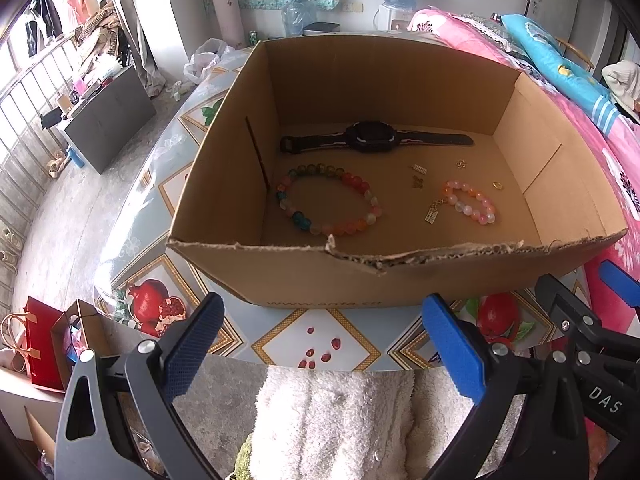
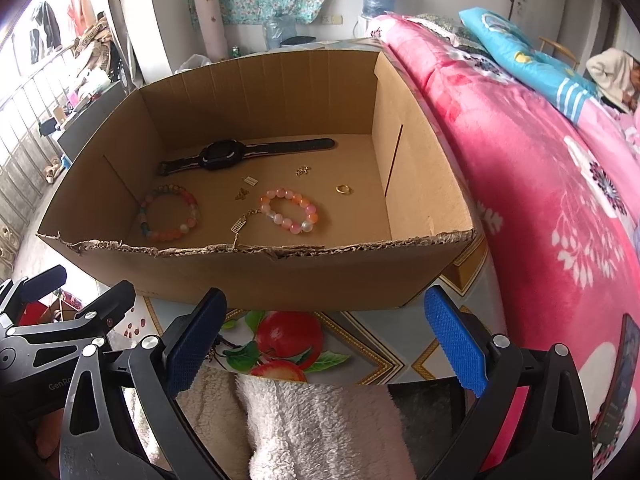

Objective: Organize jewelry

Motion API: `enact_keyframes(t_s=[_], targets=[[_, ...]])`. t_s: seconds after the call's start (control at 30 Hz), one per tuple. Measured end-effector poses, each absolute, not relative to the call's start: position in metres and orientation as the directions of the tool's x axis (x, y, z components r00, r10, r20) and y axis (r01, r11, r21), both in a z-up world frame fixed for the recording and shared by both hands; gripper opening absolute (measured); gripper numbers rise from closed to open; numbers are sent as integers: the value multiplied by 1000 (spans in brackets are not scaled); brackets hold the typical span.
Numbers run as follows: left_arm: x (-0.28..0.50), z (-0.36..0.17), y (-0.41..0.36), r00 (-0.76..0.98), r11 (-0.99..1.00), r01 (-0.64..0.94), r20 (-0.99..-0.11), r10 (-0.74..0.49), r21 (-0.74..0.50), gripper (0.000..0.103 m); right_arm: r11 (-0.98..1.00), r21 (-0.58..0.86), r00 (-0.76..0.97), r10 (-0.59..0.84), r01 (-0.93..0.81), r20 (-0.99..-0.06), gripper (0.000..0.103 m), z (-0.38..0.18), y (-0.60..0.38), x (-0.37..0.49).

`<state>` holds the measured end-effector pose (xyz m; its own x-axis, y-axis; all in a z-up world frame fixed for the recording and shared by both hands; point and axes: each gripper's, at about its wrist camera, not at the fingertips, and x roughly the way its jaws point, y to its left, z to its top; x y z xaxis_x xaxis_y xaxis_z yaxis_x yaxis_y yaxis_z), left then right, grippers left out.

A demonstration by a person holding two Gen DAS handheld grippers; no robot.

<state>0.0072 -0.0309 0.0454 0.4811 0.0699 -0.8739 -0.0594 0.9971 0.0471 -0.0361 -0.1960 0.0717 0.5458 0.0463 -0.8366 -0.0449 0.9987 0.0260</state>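
Observation:
An open cardboard box (image 1: pixel 400 276) (image 2: pixel 240 276) stands on the table and holds the jewelry. Inside lie a black watch (image 1: pixel 370 139) (image 2: pixel 218 155), a large multicoloured bead bracelet (image 1: pixel 366 186) (image 2: pixel 188 224), a small pink bead bracelet (image 1: pixel 482 208) (image 2: pixel 308 216) with a gold charm (image 1: pixel 431 213) (image 2: pixel 238 227), a gold ring (image 1: pixel 498 185) (image 2: pixel 343 189) and small gold pieces (image 1: pixel 418 182) (image 2: pixel 242 194). My left gripper (image 1: pixel 324 328) and right gripper (image 2: pixel 326 330) hover open and empty in front of the box's near wall.
The table (image 1: pixel 336 340) (image 2: pixel 360 356) wears a fruit-print cover. A pink floral quilt (image 2: pixel 540 184) on a bed lies close on the right. A white fluffy cloth (image 1: pixel 332 420) sits below the grippers. Bags (image 1: pixel 36 344) stand on the floor at left.

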Motion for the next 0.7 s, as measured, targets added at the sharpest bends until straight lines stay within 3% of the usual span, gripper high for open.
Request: enact_keyframes(t_s=[0.7], targets=[[13,45,-29,468,997,-59,-882,62,39,97,998,48,527,56,-30,-848,95,70,-199,-33]])
